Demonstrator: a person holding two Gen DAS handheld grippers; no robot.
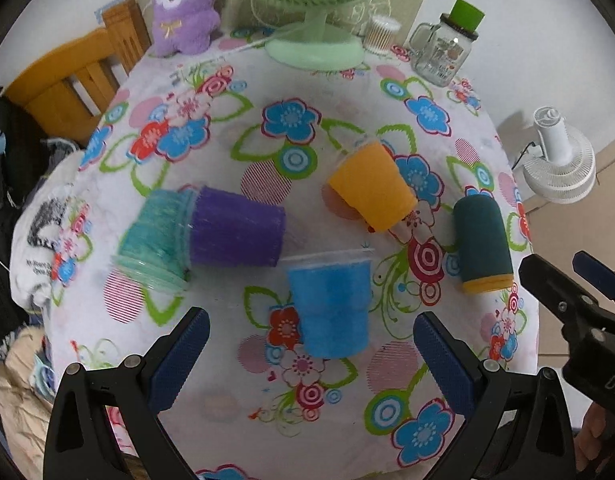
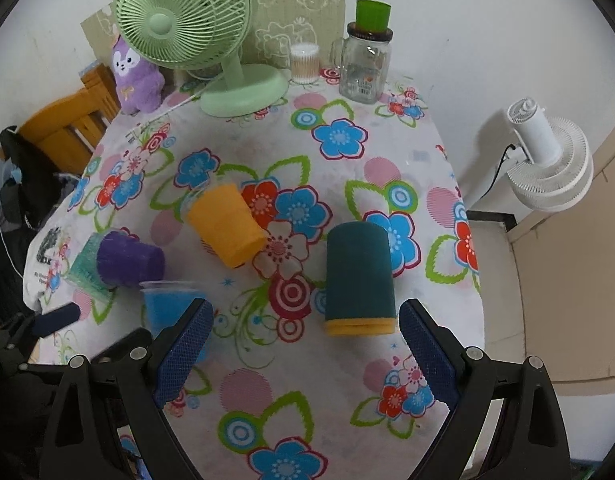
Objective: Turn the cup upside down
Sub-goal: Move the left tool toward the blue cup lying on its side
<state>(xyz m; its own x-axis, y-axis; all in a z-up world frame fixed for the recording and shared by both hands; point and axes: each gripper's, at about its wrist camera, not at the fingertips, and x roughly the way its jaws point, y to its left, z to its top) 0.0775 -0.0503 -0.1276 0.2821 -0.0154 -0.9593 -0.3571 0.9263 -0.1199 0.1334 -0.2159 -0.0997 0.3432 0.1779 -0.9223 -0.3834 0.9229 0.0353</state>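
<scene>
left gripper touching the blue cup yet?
Apart. In the left wrist view the left gripper is open, and tablecloth shows between the blue cup and each finger.

Far edge of the table: green fan (image 2: 195, 36), purple plush toy (image 2: 133, 76), cotton-swab tub (image 2: 304, 63), glass jar (image 2: 365, 66). Beyond the right edge: white fan (image 2: 547, 160).

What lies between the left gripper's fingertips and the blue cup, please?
Nothing but bare floral tablecloth separates the open left gripper from the upright blue cup, seen in the left wrist view.
</scene>
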